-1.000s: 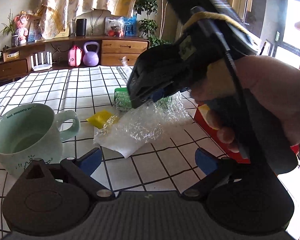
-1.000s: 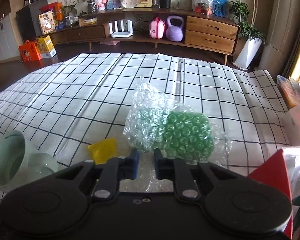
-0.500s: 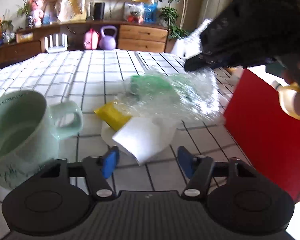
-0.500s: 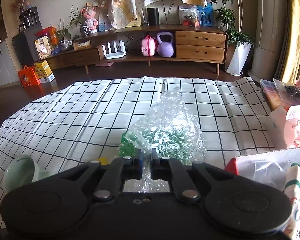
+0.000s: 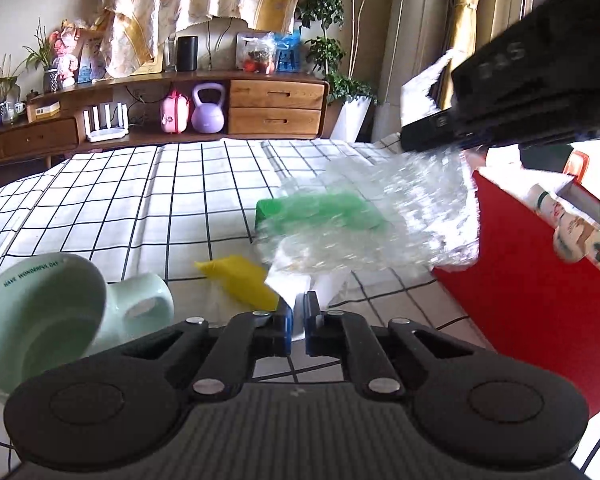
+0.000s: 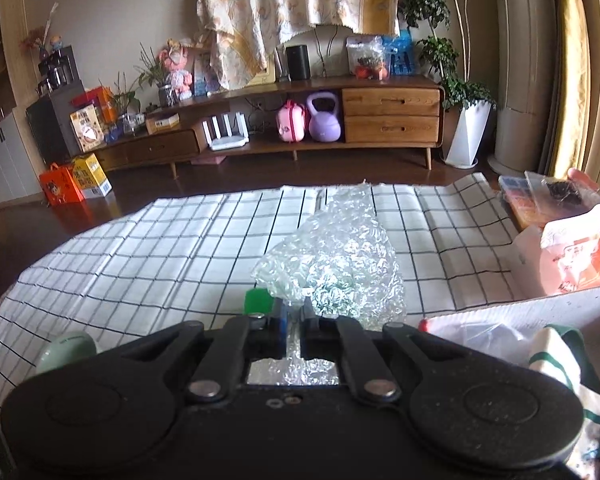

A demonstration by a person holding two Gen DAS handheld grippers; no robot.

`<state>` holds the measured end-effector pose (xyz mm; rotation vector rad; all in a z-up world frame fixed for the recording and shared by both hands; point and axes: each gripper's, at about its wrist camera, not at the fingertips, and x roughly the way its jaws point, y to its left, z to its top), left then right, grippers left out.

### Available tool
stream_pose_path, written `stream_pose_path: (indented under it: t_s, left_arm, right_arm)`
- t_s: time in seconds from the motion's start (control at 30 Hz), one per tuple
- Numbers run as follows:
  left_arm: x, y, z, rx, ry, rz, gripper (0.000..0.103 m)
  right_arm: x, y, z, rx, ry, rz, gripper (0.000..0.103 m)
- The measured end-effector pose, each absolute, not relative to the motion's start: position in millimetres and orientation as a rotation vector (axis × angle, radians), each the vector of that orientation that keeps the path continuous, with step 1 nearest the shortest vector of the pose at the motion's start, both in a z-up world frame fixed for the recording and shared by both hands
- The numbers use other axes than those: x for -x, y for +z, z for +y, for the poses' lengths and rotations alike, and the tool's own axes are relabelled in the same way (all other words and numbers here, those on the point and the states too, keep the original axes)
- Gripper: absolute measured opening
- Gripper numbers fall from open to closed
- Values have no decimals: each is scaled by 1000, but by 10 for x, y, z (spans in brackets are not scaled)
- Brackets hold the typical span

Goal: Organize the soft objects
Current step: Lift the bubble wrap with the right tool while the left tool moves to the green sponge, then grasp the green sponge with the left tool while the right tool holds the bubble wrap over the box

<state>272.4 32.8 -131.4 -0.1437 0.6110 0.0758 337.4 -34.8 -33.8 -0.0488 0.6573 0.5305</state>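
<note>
A crumpled sheet of bubble wrap [image 6: 340, 252] hangs lifted above the checked tablecloth, and my right gripper [image 6: 294, 324] is shut on its near edge. In the left wrist view the right gripper [image 5: 420, 140] holds the bubble wrap [image 5: 400, 208] up at the upper right. A green block [image 5: 316, 212] shows through the wrap and peeks out beside it [image 6: 258, 300]. My left gripper [image 5: 298, 320] is shut on the corner of a white sheet [image 5: 296, 284] that hangs from under the wrap. A yellow soft piece [image 5: 244, 280] lies just left of it on the table.
A mint mug [image 5: 40, 312] stands close at the left of the left gripper. A red box [image 5: 540, 300] with packets and bags in it sits at the table's right edge, its white inner wall [image 6: 520, 312] in the right wrist view. A wooden sideboard is far behind.
My left gripper's jaws went from wide open to shut on the white sheet's corner. The right gripper rose with the bubble wrap, uncovering part of the green block.
</note>
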Motion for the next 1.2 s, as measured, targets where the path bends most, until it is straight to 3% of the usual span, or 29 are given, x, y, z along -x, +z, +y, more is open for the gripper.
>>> stream_pose_path:
  t_s: [0.4,0.63,1.0,1.07,1.1,1.13,1.2]
  left_arm:
    - [-2433,-884,266,154,15,551,2]
    - [-2397,-809,450,217,-74,614,2]
    - [-3005,-420,581,165,-162,746,6]
    - [-3148,-390,597,141,-171,782,15]
    - [-3225,-387,604,132,-185,805,28]
    - [-3296,-386,609,125,-194,819,49]
    - [-3432,-398,617,118,-197,840,78]
  right_arm:
    - [-2961,288,-874,-5,523,531,4]
    - [-2795,552,-1216,0,525,477,4]
    - [-2860,582,-1642,-42,487,473,4]
    - [-2877,555,-1664,-48,491,478,4]
    - [-2878,544,-1681,-51,494,480,4]
    - [-2889,530,-1698,-53,498,482,4]
    - [-2909,506,-1721,-57,501,488,4]
